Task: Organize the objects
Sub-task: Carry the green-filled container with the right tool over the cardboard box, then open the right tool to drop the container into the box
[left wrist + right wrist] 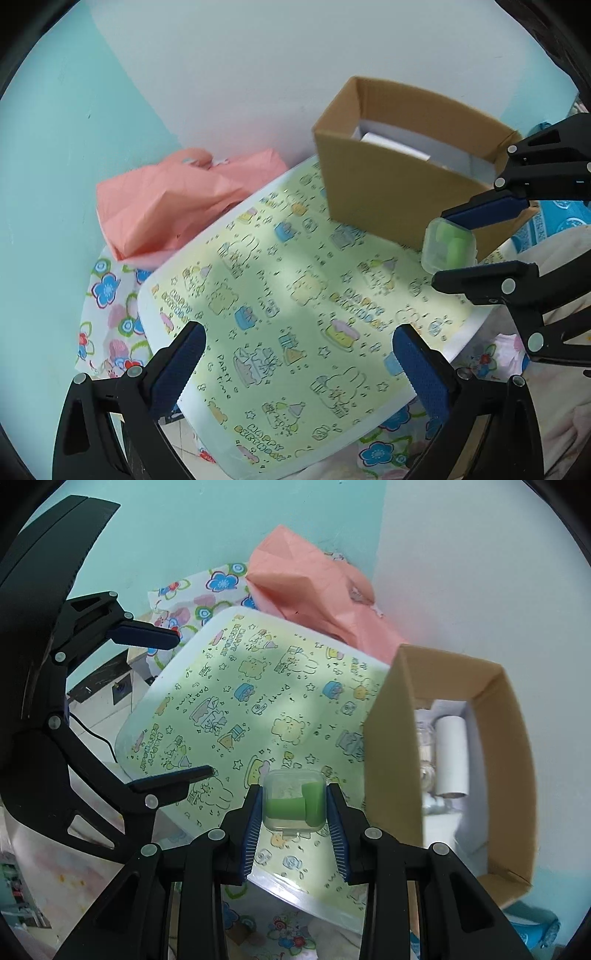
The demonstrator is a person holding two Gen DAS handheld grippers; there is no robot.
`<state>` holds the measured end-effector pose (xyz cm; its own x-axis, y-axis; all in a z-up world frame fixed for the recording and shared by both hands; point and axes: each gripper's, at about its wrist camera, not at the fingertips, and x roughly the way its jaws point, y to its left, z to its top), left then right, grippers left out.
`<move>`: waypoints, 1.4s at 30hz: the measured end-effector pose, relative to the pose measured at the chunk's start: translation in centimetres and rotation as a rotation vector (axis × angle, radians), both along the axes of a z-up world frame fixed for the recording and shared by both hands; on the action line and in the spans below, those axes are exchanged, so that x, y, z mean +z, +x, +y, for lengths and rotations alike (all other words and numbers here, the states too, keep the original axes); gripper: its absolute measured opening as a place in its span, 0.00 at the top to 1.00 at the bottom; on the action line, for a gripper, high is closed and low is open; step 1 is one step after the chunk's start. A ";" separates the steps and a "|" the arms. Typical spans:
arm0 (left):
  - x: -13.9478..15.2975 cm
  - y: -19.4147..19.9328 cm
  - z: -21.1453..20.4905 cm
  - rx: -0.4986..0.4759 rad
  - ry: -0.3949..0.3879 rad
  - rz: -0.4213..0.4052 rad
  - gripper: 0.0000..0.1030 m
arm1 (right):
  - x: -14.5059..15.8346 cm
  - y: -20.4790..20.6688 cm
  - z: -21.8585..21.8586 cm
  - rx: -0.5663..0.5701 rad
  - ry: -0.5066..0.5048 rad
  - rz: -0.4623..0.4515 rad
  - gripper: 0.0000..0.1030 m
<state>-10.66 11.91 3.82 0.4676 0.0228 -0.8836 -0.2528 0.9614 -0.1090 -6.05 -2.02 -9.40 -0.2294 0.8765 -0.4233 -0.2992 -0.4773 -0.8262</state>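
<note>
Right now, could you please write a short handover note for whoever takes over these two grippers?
Right gripper: shut on a small clear case with green pieces inside, held in the air above the patterned tray, just left of the cardboard box.
Left gripper: open and empty, above the tray's near edge.
Done: the box already holds a white roll and some other items I cannot make out.
Left: the case probably goes into the box next. The pink bag lies behind the tray, against the wall, untouched.
</note>
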 end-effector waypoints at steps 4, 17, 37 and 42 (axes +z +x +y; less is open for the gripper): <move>1.7 0.8 -1.0 -0.020 0.029 -0.012 0.01 | 1.2 1.2 -1.1 0.001 0.008 0.005 0.64; 6.5 4.9 -3.0 -0.065 0.048 -0.074 0.01 | 6.7 4.9 -2.6 0.003 0.000 0.095 0.64; 5.7 15.3 -6.4 -0.163 0.036 -0.041 0.01 | 12.4 9.8 2.7 -0.083 -0.060 0.152 0.63; 4.8 15.9 -7.0 -0.188 0.065 -0.015 0.01 | 12.2 9.9 3.8 -0.115 -0.111 0.129 0.54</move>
<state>5.21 4.94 8.62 0.4823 -0.0094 -0.8760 -0.0674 0.9966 -0.0478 3.83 1.78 2.82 -0.1887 0.8498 -0.4922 -0.4567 -0.5197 -0.7220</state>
